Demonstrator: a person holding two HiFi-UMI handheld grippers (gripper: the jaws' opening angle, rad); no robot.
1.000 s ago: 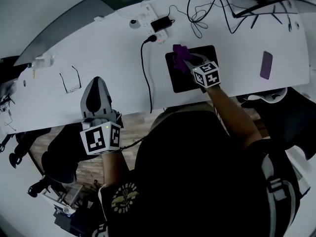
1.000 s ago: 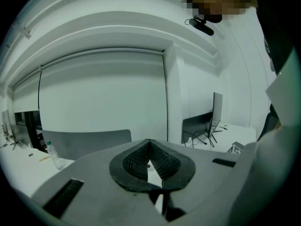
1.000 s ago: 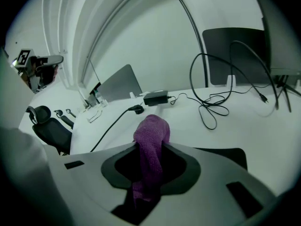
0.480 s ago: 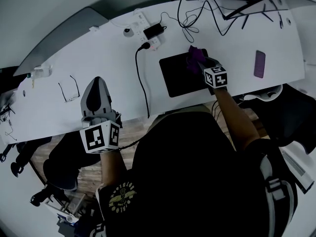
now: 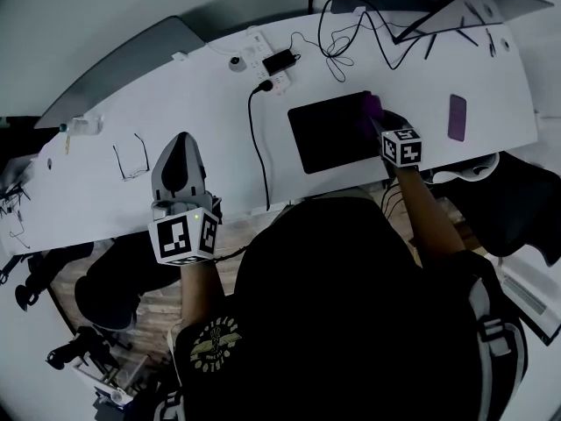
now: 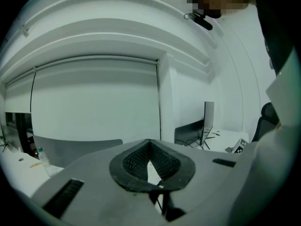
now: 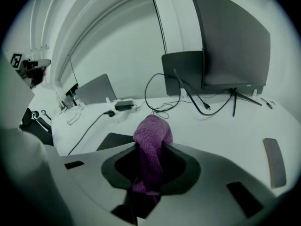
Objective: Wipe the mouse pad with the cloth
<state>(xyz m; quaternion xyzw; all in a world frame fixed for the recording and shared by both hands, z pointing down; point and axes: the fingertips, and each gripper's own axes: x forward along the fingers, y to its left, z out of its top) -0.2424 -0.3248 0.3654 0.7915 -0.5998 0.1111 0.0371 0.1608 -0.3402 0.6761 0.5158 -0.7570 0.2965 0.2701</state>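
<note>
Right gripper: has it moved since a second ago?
Yes. The right gripper, shut on the cloth, went from the mouse pad's left part to its right edge.

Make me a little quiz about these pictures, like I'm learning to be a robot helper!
1. True or false: the right gripper is shut on the cloth.
2. What colour is the cloth? A green, B purple, C yellow.
3. Fill in: the black mouse pad lies on the white ___.
Key: 1 true. 2 B. 3 desk.
</note>
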